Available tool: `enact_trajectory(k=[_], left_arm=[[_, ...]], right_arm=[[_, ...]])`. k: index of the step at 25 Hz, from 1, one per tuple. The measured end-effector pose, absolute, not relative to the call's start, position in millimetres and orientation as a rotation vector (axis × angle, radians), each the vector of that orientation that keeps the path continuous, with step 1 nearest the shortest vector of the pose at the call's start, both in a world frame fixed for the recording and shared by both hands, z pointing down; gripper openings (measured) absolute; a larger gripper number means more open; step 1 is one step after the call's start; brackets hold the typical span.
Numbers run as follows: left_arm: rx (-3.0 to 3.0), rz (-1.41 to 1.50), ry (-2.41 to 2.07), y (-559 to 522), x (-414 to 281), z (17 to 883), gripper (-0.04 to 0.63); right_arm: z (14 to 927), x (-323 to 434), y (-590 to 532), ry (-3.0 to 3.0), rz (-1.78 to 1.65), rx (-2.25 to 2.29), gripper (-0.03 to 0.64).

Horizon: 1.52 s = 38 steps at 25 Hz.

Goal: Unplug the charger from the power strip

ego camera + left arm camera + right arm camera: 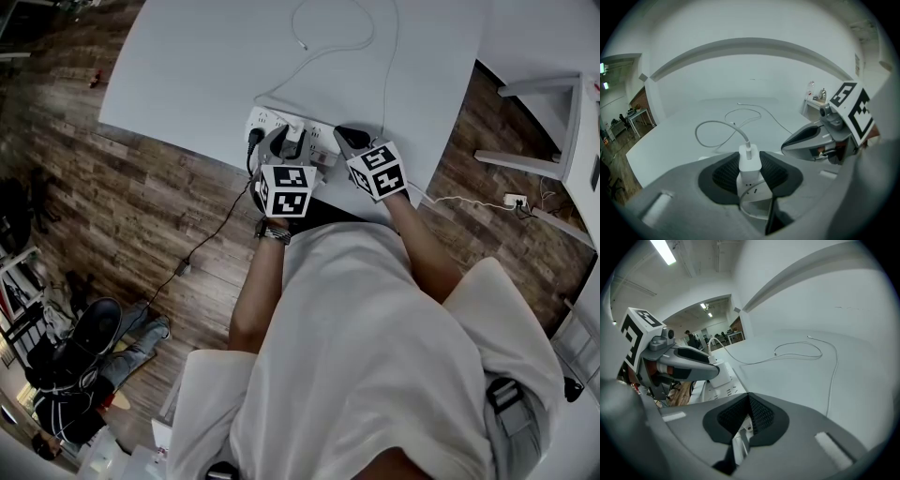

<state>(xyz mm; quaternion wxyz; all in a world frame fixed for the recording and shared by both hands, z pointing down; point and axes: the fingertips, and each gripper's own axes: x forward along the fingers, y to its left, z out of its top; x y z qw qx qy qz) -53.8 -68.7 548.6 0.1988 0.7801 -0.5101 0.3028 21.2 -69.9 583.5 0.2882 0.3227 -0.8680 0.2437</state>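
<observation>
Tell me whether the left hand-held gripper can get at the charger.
Probably yes: the left hand-held gripper has its pads on both sides of the charger, nothing between; the right hand-held gripper rests beside it over the power strip, not blocking.

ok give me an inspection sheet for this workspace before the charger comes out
surface: white table, plain
job's things: white charger seated in the power strip at the near edge, beside a black plug
clutter: nothing seen
grippers: left hand-held gripper shut on the charger's sides; right hand-held gripper shut, tip down at the strip
cables: white cable loops from the charger across the table; black cord drops to the floor
surroundings: wood floor, white furniture at right, another person low at left
</observation>
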Motion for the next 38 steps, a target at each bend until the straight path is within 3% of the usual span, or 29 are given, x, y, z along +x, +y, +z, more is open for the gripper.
enact_trajectory(k=[9,30,38], left_arm=[[2.116,0.678,-1.391,-70.5,-59.0,547.4,0.140],[2.207,0.771,-1.471,-68.5,-54.2,544.8,0.140],[2.147,0.669,-1.425,-71.0,-60.8,547.1,0.140]], right_arm=[[583.4,20.7,-71.0,-2.318,0.654,0.862,0.002],[582.3,21.1,-69.5,-2.320,0.653,0.861,0.002],[584.4,20.2,-70.4,-2.317,0.652,0.867,0.002]])
